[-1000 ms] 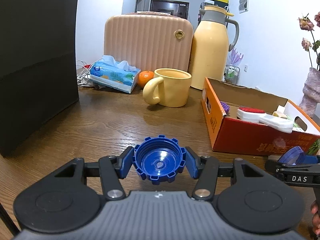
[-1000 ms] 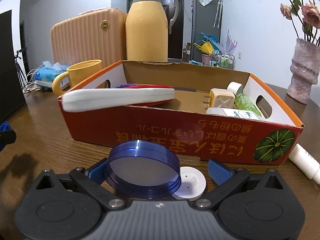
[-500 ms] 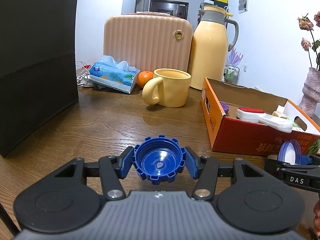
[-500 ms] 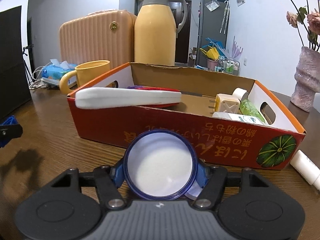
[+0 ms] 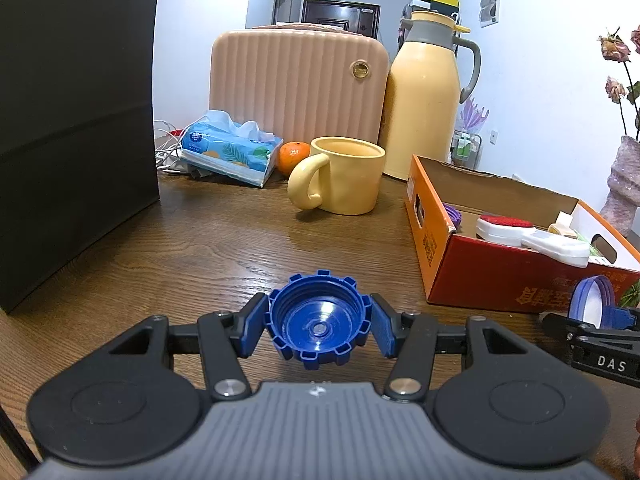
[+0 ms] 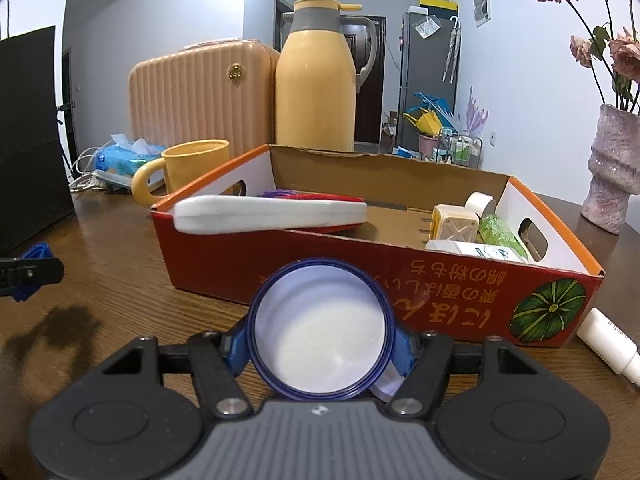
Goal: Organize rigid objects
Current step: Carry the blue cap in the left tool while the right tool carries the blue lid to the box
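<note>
My left gripper is shut on a blue notched bottle cap, its hollow side facing the camera, just above the wooden table. My right gripper is shut on a round blue-rimmed lid with a white inside, held on edge in front of the red cardboard box. The left wrist view shows that lid at the far right, beside the box. Inside the box lie a white and red brush, a plug adapter and a green bottle.
A yellow mug, a thermos jug, a ribbed case, a tissue pack and an orange stand at the back. A black box fills the left. A white tube lies right of the cardboard box, a vase behind it.
The right gripper's jaws closed on the round blue lid, which tipped from flat to standing on edge and rose a little. The left gripper and its cap stayed put.
</note>
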A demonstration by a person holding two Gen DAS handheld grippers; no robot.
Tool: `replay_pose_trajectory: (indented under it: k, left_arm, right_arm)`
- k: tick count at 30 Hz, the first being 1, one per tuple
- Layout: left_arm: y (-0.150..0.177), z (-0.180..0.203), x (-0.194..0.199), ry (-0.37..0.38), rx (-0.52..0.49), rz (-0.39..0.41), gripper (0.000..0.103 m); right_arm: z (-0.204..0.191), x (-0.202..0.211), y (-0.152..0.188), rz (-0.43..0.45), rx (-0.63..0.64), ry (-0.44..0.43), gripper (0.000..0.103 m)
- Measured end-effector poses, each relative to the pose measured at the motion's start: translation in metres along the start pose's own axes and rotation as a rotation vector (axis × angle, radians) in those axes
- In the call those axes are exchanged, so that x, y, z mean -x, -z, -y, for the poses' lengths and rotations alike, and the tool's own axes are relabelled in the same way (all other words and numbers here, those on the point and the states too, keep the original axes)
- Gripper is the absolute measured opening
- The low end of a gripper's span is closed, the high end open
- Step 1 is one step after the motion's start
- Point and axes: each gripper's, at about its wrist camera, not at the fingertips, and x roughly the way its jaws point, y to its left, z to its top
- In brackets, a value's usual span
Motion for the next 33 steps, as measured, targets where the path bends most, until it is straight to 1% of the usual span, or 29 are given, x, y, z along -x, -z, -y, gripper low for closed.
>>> replay_pose_trajectory:
  k: [12, 17, 25, 29, 33]
  left_arm:
    - [0.001, -0.001, 0.000, -0.022, 0.015, 0.014, 0.055]
    - [0.002, 0.000, 0.004, -0.053, 0.020, 0.031, 0.055]
    - [0.003, 0.007, 0.013, -0.056, 0.036, 0.042, 0.055]
    - [0.002, 0.012, 0.020, -0.043, 0.045, 0.048, 0.055]
    - [0.000, 0.022, 0.028, -0.033, 0.031, 0.061, 0.055]
  right_arm:
    - [0.000, 0.020, 0.001, 0.044, 0.007, -0.019, 0.065]
    - [0.002, 0.030, 0.001, 0.060, 0.014, -0.028, 0.065]
    - [0.011, 0.047, -0.001, 0.089, 0.011, -0.032, 0.065]
    - [0.015, 0.054, -0.001, 0.100, 0.007, -0.030, 0.065]
    - [0.020, 0.062, -0.003, 0.119, -0.004, -0.030, 0.065]
